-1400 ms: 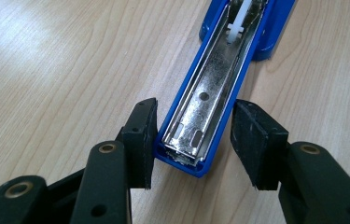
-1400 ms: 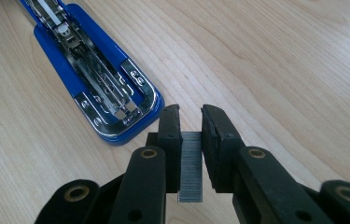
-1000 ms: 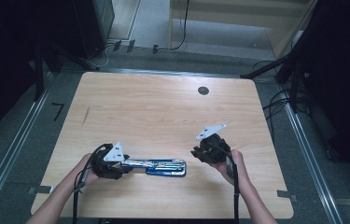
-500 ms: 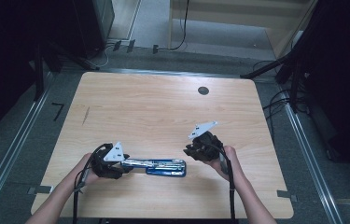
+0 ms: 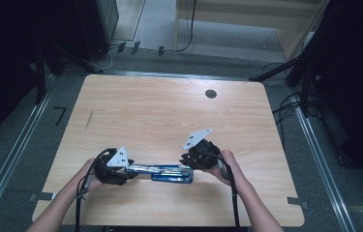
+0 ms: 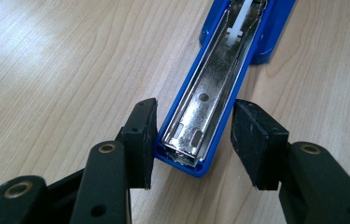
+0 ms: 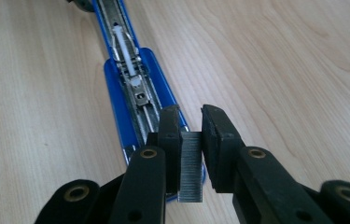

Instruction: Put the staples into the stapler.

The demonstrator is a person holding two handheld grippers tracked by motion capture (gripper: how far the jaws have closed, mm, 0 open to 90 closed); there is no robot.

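Table evenly lit, surroundings dark; soft glare, gripper views sharp.

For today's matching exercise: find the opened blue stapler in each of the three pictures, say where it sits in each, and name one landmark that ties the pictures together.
High view: the stapler lies flat near the table's front edge, between the left gripper and right gripper.
Left gripper view: stapler runs from upper right down to centre, its end between the open jaws.
Right gripper view: stapler runs from top down to the jaws, which pinch a staple strip.
Shared landmark: the stapler's white pusher rod.
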